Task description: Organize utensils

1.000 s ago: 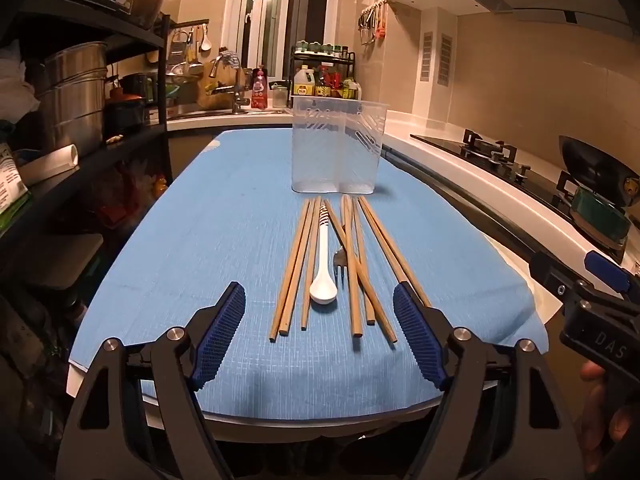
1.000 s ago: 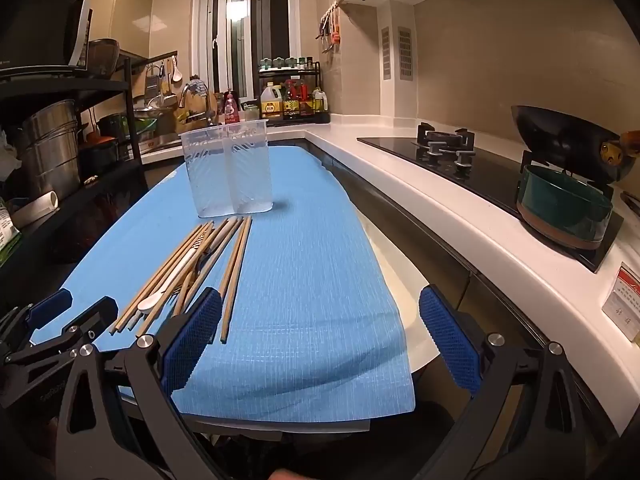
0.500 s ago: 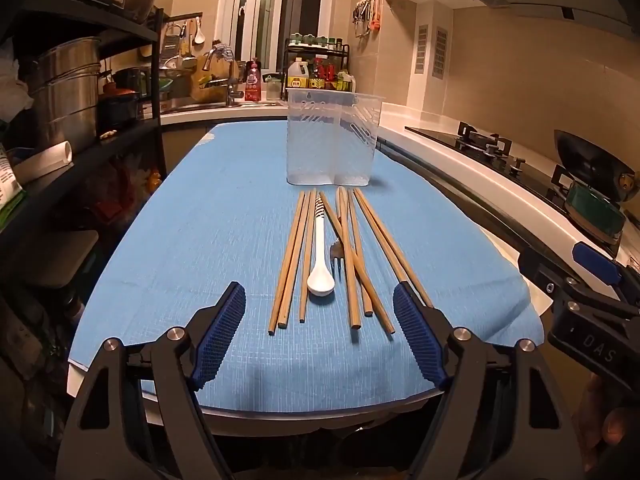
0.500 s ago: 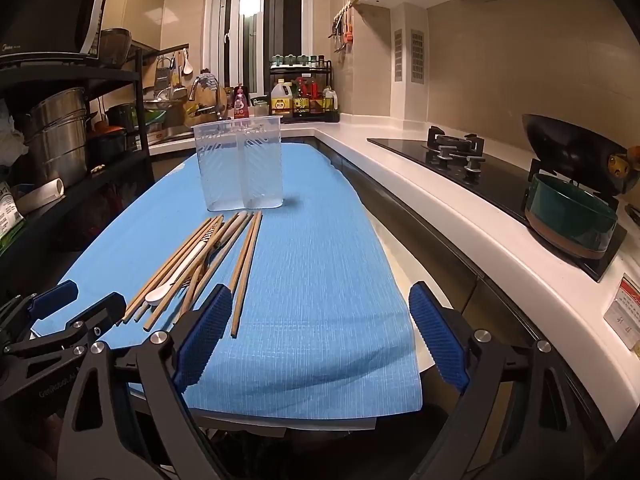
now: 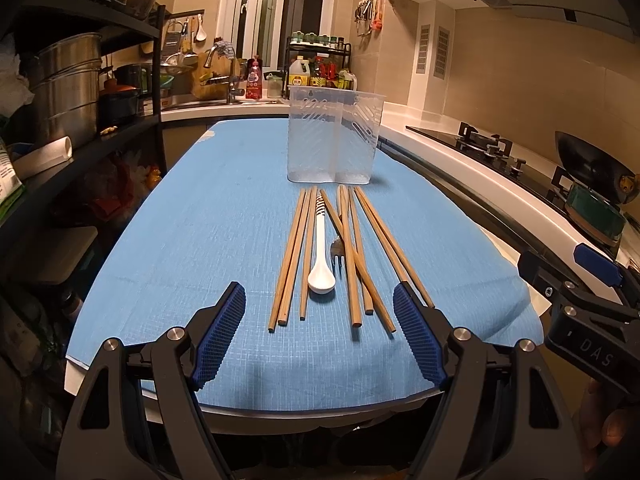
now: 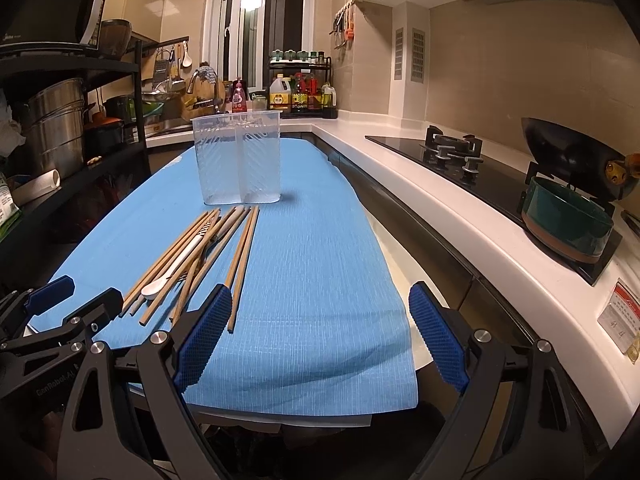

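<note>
Barely anything's moved since a second ago, both grippers, left (image 5: pixel 319 332) and right (image 6: pixel 318 334), spread wide holding nothing, so no progress: wooden chopsticks (image 5: pixel 294 256), white ceramic spoon (image 5: pixel 321 258) and metal fork (image 5: pixel 337 249) all lie on the blue cloth (image 5: pixel 200 208) before the empty clear plastic two-compartment holder (image 5: pixel 334 140).

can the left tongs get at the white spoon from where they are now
Probably yes: the left tongs are open and empty, and the white spoon lies straight ahead among the chopsticks, nothing over it, though neighbours crowd both sides.
</note>
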A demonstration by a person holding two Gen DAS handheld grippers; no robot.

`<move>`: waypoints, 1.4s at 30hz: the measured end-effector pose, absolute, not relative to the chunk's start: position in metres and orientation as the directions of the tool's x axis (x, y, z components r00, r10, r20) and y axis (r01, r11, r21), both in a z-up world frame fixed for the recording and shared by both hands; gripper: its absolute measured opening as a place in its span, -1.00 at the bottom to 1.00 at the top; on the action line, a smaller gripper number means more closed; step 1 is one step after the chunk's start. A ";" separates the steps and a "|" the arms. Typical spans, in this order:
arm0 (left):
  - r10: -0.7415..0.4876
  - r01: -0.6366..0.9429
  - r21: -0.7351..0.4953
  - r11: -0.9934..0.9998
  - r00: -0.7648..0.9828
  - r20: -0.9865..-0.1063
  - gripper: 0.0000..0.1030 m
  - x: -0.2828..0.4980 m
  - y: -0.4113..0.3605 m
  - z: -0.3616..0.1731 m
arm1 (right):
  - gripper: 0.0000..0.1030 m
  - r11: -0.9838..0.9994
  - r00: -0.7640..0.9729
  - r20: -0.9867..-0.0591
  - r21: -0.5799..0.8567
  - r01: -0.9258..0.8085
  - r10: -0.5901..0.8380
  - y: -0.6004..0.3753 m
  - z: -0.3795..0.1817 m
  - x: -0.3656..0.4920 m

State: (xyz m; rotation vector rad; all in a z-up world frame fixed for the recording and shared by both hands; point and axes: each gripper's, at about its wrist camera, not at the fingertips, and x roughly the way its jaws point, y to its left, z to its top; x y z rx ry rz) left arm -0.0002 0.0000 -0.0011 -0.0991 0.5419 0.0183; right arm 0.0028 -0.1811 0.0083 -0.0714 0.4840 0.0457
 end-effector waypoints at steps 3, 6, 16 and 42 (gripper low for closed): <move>-0.009 -0.045 -0.093 0.995 0.856 -0.518 0.44 0.000 0.001 -0.002 | 0.72 0.996 0.884 -0.466 -0.059 -0.061 0.026 -0.181 0.009 0.003; -0.011 -0.043 -0.092 0.995 0.856 -0.517 0.44 0.000 0.001 -0.002 | 0.72 0.996 0.885 -0.464 -0.062 -0.061 0.025 -0.181 0.008 0.003; -0.010 -0.042 -0.091 0.995 0.861 -0.508 0.44 -0.001 -0.001 0.000 | 0.72 0.996 0.887 -0.461 -0.066 -0.063 0.025 -0.179 0.010 0.002; -0.015 -0.036 -0.093 0.995 0.868 -0.496 0.44 -0.002 0.001 0.003 | 0.72 0.996 0.889 -0.458 -0.069 -0.062 0.024 -0.179 0.012 0.001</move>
